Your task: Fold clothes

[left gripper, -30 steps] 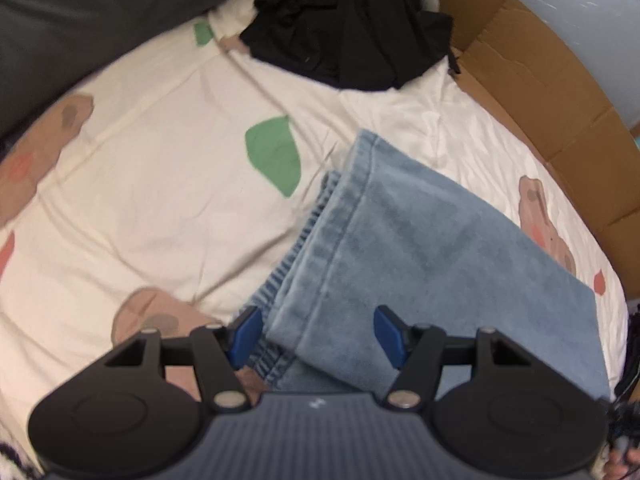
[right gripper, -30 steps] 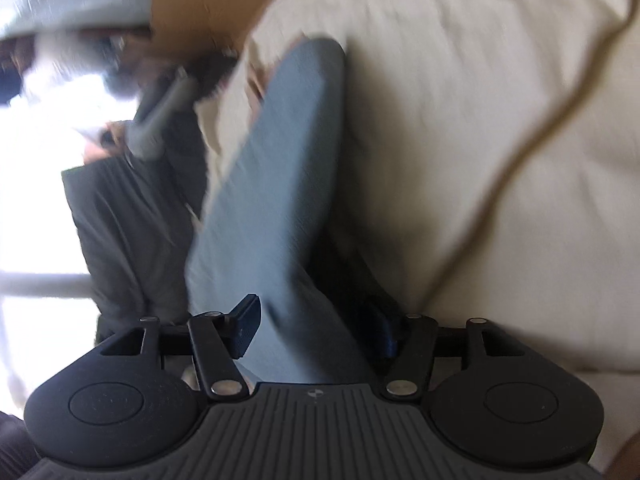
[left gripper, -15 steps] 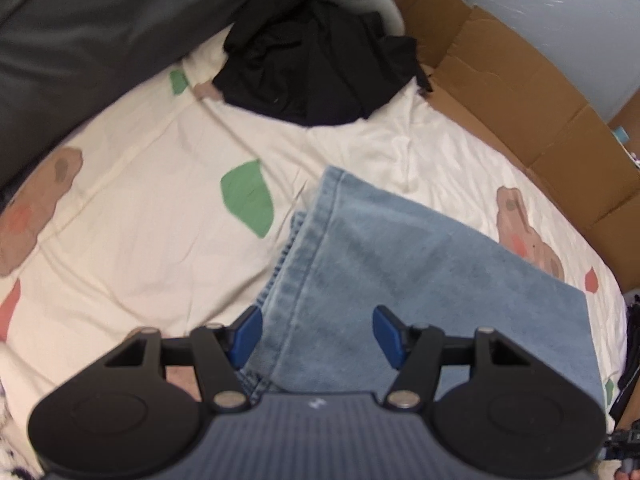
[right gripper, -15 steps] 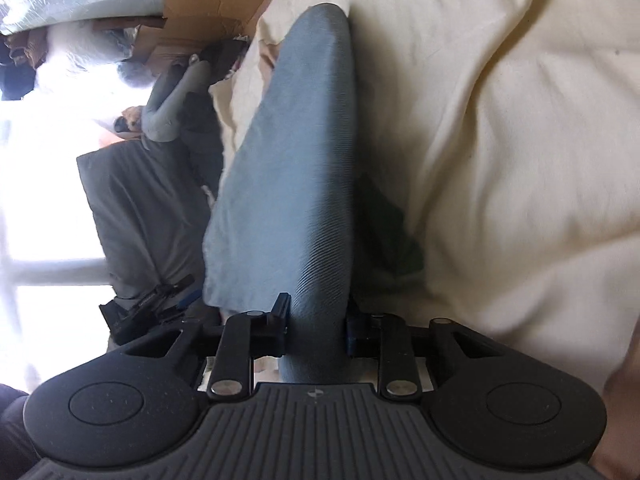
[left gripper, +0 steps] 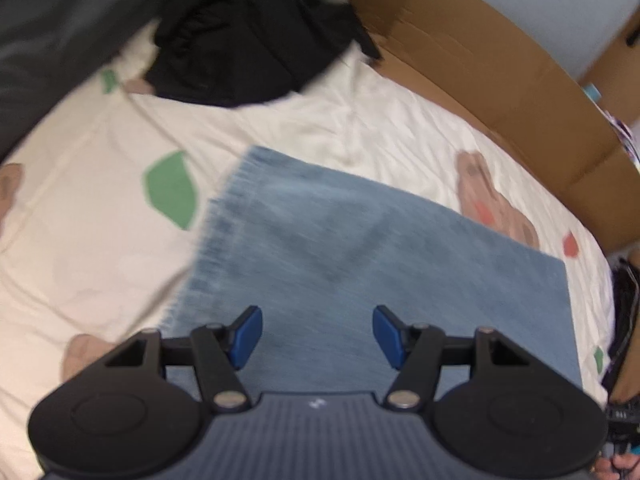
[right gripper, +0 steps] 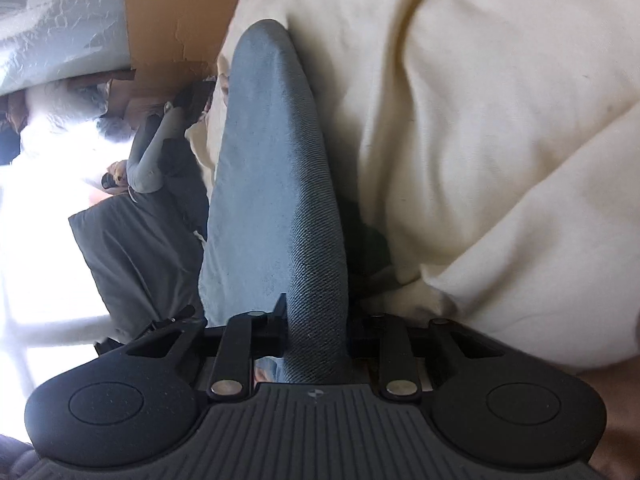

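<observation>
Left wrist view: lighting is even and soft, without hard shadows. Motion blur smears the jeans [left gripper: 360, 264], the sheet [left gripper: 100, 240] and the black clothes [left gripper: 248, 48]; the fingers [left gripper: 246, 334] remain sharp. Fisheye distortion bends the cardboard [left gripper: 500, 68] and darkens the corners.

Right wrist view: strong light enters from the left, and the window area [right gripper: 36, 208] is overexposed to white. The denim weave [right gripper: 304, 280] is in focus. A dark shadow lies beside the fold. The far background is soft.
</observation>
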Demonstrator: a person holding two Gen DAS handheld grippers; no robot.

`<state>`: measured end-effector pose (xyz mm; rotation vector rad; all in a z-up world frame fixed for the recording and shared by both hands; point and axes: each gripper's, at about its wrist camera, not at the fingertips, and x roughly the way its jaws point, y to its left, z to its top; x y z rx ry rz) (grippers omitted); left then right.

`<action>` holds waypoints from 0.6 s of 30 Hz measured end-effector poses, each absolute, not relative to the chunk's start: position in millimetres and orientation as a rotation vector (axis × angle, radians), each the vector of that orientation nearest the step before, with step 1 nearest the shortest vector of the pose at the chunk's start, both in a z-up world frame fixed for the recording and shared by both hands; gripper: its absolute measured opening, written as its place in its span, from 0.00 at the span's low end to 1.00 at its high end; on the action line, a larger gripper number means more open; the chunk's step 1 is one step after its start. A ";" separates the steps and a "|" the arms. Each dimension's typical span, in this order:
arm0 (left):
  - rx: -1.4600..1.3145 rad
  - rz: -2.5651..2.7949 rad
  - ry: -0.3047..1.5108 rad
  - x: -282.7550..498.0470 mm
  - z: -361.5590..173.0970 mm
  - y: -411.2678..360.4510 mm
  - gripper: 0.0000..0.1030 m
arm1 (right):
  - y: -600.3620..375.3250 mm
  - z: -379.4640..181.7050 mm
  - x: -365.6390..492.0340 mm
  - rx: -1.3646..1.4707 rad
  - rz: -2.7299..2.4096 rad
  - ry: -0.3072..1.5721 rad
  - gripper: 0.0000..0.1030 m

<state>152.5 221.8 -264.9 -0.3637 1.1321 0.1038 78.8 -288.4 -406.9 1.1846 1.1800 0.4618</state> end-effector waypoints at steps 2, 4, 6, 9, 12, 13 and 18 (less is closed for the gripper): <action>-0.336 0.066 1.142 153.5 -269.5 207.2 0.62 | -286.0 -406.5 77.7 1.194 0.446 1.161 0.14; -0.327 0.026 1.153 153.4 -274.0 193.2 0.62 | -283.6 -406.1 76.6 1.203 0.431 1.143 0.13; -0.330 -0.009 1.166 153.9 -278.3 180.6 0.62 | -284.7 -399.6 77.8 1.209 0.418 1.158 0.13; -0.318 -0.066 1.190 152.5 -285.1 160.6 0.62 | -286.9 -390.9 78.3 1.225 0.402 1.176 0.13; -0.295 -0.106 1.208 150.2 -289.9 146.4 0.62 | -288.7 -380.4 74.1 1.234 0.386 1.168 0.12; -0.301 -0.115 1.217 149.8 -291.5 144.1 0.62 | -288.9 -376.0 72.4 1.229 0.377 1.165 0.12; -0.329 -0.160 1.262 146.3 -301.4 134.1 0.62 | -308.2 -362.9 57.7 1.240 0.305 1.150 0.11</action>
